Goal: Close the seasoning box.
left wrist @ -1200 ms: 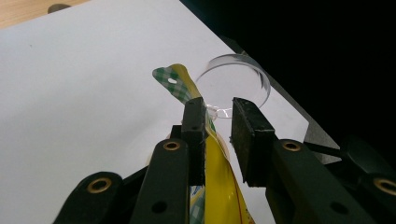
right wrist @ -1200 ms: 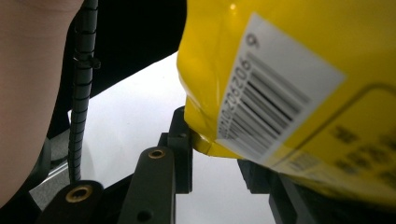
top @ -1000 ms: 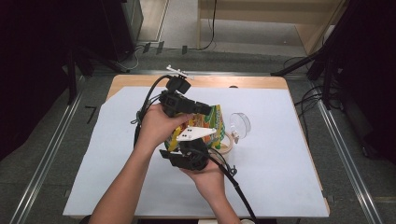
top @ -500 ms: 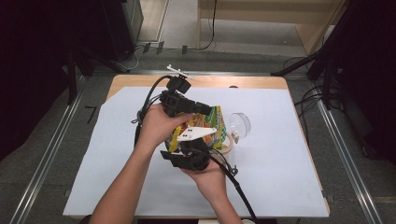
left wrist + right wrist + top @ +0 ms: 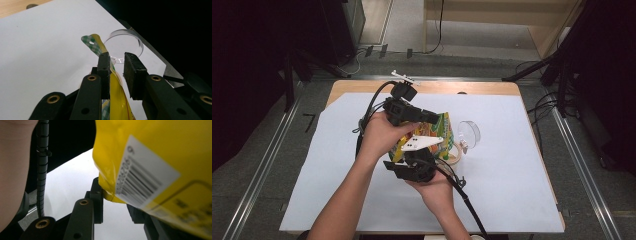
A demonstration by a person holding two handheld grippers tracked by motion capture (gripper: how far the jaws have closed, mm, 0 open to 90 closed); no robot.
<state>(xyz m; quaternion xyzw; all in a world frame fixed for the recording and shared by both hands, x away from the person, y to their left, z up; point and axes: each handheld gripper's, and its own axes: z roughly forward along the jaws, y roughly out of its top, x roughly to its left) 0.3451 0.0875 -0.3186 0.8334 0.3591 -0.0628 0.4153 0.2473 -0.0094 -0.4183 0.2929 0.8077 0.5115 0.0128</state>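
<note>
Left gripper (image 5: 116, 58) first: its jaws stand a little apart, with the top corner of the yellow snack bag (image 5: 100, 46) rising between them. The film lies flat against one pad. The other pad looks to stand just off it, so I can't tell whether that is a real pinch or only a loose bracket.

Right gripper (image 5: 115, 205) comes up from below, and the bag's bottom corner, by the barcode label (image 5: 142, 180), drops into its jaws. One jaw sits right beside the corner and the other is tucked behind the bag. From where I stand it reads as clamped on the bag, and something has to be carrying that weight.

What has changed in the last second? Nothing at all. Both hands are parked exactly where they were, the jaws haven't budged, and the bag hangs at the same tilt.

From above, the bag (image 5: 439, 131) is held off the white sheet (image 5: 512, 190) near the middle of the table (image 5: 362, 86). It is strung between the two grippers, just beside the round container (image 5: 455, 155), whose clear lid (image 5: 468, 132) stands open behind it.

My read is that this is a pause to settle the hold, not progress. The bag seems lined up by the open container, and nothing is coming out of it. The next move probably needs a firm bite on that top seal, since a loose pad there would let the film slide as soon as the hands pull or tip.
</note>
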